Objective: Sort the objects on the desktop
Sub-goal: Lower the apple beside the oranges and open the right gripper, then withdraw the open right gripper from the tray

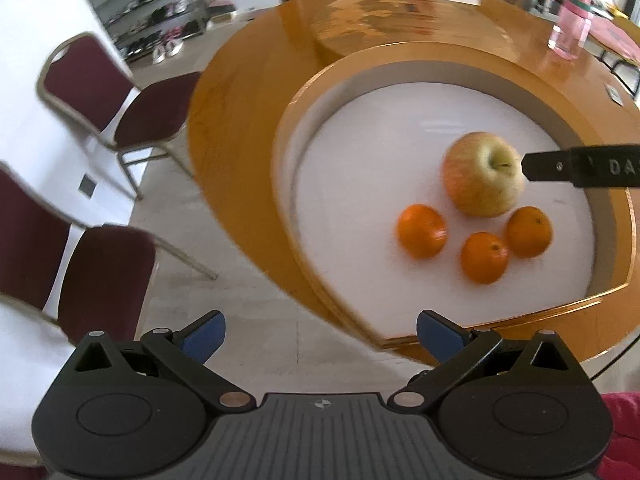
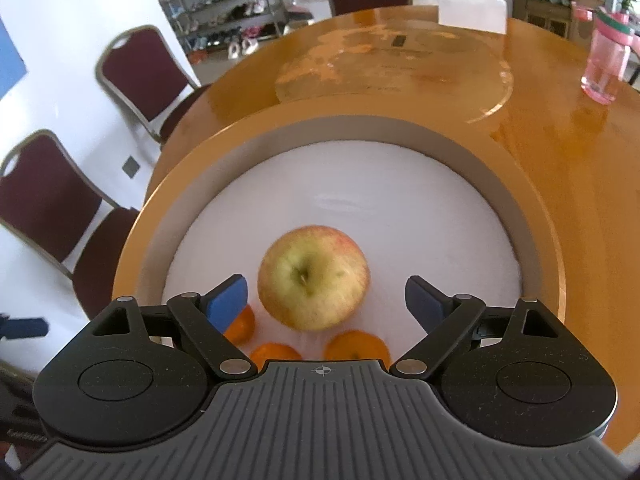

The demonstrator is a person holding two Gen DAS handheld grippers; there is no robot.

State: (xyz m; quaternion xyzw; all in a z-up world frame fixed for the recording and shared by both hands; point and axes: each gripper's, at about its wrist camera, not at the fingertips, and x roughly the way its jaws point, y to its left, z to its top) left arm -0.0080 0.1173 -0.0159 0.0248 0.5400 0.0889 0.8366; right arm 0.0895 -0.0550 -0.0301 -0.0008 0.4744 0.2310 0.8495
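A yellow-red apple [image 2: 313,278] lies stem-up on the white floor of a round tray with a wooden rim [image 2: 160,200]. Three oranges [image 1: 422,231] [image 1: 485,258] [image 1: 529,232] lie in an arc just in front of the apple [image 1: 482,174]. My right gripper [image 2: 325,282] is open over the apple, a blue pad on either side with a gap to each. One of its black fingers [image 1: 560,166] shows in the left wrist view beside the apple. My left gripper [image 1: 320,320] is open and holds nothing, off the tray's near-left edge, partly over the floor.
The tray sits on a round wooden table [image 2: 560,140] with a glass turntable [image 2: 392,64]. A pink bottle [image 2: 606,64] stands at the far right and a white box [image 2: 472,10] at the back. Maroon chairs [image 1: 132,92] stand left of the table.
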